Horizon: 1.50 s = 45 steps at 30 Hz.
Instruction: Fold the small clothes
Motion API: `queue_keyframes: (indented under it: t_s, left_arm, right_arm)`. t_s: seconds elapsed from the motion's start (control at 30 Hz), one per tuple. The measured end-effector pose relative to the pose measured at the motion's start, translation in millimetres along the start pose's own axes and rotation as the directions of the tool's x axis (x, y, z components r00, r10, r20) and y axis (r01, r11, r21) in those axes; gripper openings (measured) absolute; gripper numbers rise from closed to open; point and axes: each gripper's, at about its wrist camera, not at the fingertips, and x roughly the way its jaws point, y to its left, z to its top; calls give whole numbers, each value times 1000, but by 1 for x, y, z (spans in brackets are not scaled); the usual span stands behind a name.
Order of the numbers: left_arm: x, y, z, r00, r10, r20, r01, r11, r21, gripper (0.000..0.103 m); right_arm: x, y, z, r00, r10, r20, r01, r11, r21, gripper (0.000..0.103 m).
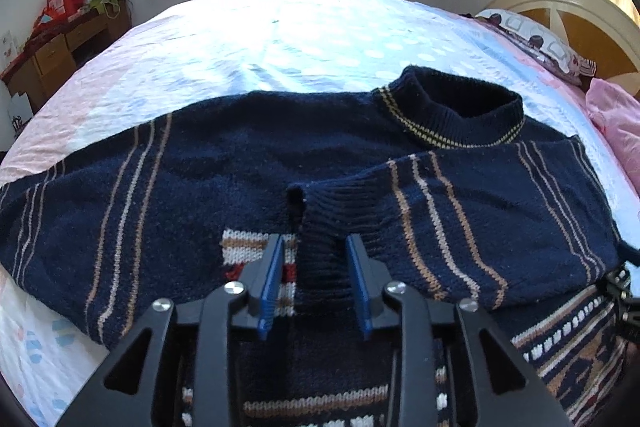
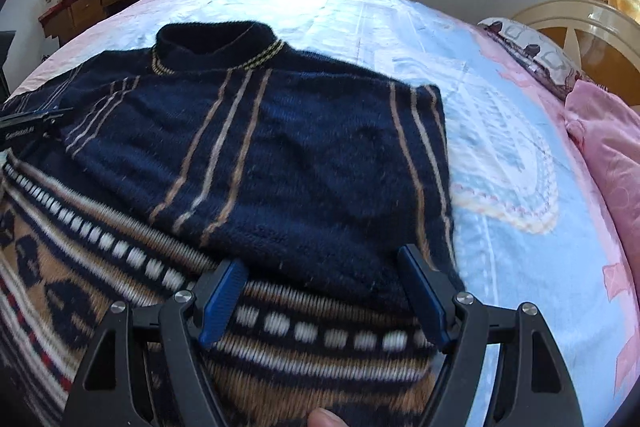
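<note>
A navy knitted sweater (image 1: 224,167) with tan and white stripes lies face up on the bed, collar (image 1: 452,111) to the far right. One sleeve is folded across the chest. Its ribbed cuff (image 1: 320,227) sits between the blue pads of my left gripper (image 1: 316,247), whose jaws stand partly apart on either side of it. In the right wrist view the same sweater (image 2: 280,147) lies ahead with the folded sleeve on top. My right gripper (image 2: 320,267) is wide open just above the patterned band (image 2: 280,331). The left gripper's black body (image 2: 28,127) shows at the left edge.
The bed sheet (image 1: 280,39) is light blue and pink with dots. A patterned pillow (image 1: 536,39) and a pink blanket (image 2: 608,155) lie at the right by the cream headboard (image 1: 580,11). A wooden desk (image 1: 60,51) stands far left under curtains.
</note>
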Motion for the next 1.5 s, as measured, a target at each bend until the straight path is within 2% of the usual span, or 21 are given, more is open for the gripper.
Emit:
queue_keyframes:
  t_s: [0.13,0.2,0.27,0.43,0.47,0.6,0.67,0.73,0.77,0.8,0.87,0.93,1.0,1.07,1.13,1.27,1.33,1.37,1.43,1.47,1.5]
  left_arm:
    - [-24,10,-5,999,-16,39,16,1000,7,43]
    - [-41,21,-7,997,-10,79,9,1000,11,56]
    - [-54,34,-7,994,15,112,-16,1000,7,64]
    - [-76,82,-6,982,112,151,-109,994,-30,72]
    - [-77,92,-6,979,136,151,-132,990,-40,75]
    - [-77,144,-14,961,255,110,-244,964,-104,76]
    - [-74,177,-21,946,314,79,-301,943,-143,76]
    - [-72,212,-29,924,381,41,-368,912,-179,76]
    - [-72,231,-33,911,412,24,-399,895,-202,76]
    - [-72,244,-35,901,433,17,-419,882,-217,76]
    - [-73,280,-39,870,494,-4,-477,838,-267,76]
    - [-75,318,-39,836,548,-33,-526,781,-337,76]
    - [-77,354,-37,819,570,-63,-538,727,-428,76]
    - [-79,381,-34,815,575,-72,-528,686,-500,76]
    - [-79,397,-28,820,570,-58,-506,673,-540,76]
    - [-64,411,-14,837,545,-49,-476,682,-556,73]
    - [-54,412,-9,855,516,-58,-460,699,-548,70]
    - [-50,411,-9,860,506,-71,-458,702,-545,65]
    - [-41,412,-10,862,495,-109,-465,687,-559,48]
    - [-36,413,-11,867,481,-129,-464,685,-562,27]
    - [-32,416,-14,873,469,-136,-456,685,-568,21]
  right_arm:
    - [-18,8,-10,998,23,-60,-27,998,-60,76]
    - [-30,13,-9,999,21,-36,-24,997,-70,76]
    - [-43,20,-1,999,37,15,-35,997,-66,76]
    - [-36,63,38,988,124,93,-117,991,-71,76]
    - [-28,73,45,987,134,91,-129,990,-65,76]
    - [1,106,64,979,190,76,-189,982,-23,76]
    - [15,122,67,977,207,57,-207,978,-13,76]
    - [23,134,64,970,244,10,-244,970,-16,76]
    - [26,141,60,969,246,-2,-246,969,-28,77]
    - [24,149,56,977,211,21,-209,975,-71,76]
    - [20,159,49,983,175,55,-167,978,-126,76]
    - [20,159,48,983,176,59,-168,979,-119,76]
    - [22,157,48,980,188,59,-181,978,-106,76]
    - [21,156,47,980,186,64,-179,978,-106,77]
    - [22,158,47,982,173,69,-164,980,-115,77]
    - [21,159,47,983,168,73,-159,980,-117,77]
    - [20,158,45,983,168,74,-159,980,-118,77]
    - [20,158,45,983,168,74,-158,980,-118,77]
    - [19,157,45,983,166,77,-156,981,-119,77]
    - [19,157,45,983,166,77,-157,980,-119,77]
    - [19,157,45,983,167,78,-157,980,-119,77]
